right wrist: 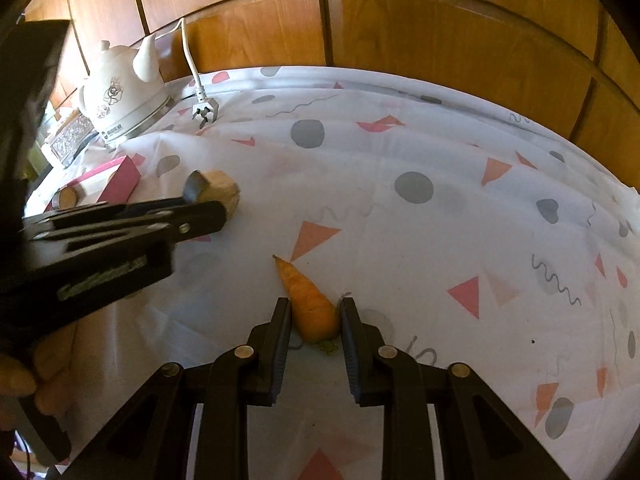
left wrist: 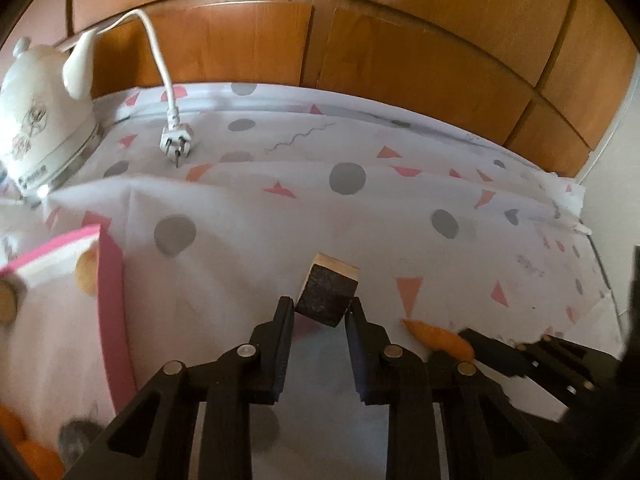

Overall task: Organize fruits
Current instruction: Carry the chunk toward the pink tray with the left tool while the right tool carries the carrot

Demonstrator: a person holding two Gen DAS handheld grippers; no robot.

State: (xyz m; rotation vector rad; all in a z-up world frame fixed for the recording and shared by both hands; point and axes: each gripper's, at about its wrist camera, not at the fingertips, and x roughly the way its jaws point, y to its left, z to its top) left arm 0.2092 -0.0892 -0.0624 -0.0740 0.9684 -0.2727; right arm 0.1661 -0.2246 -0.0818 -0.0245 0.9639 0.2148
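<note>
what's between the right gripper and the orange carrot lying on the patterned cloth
Nothing visible. The tapered orange carrot already lies between the right gripper's open black fingers, on the white patterned cloth. The left gripper, shut on a dark wooden block, sits well off to the side.

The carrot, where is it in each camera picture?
Left wrist view: the carrot lies low on the right, beside the right gripper.
Right wrist view: the carrot sits low in the middle, between the open jaws of the right gripper.
Shared landmark: the white kettle.
</note>
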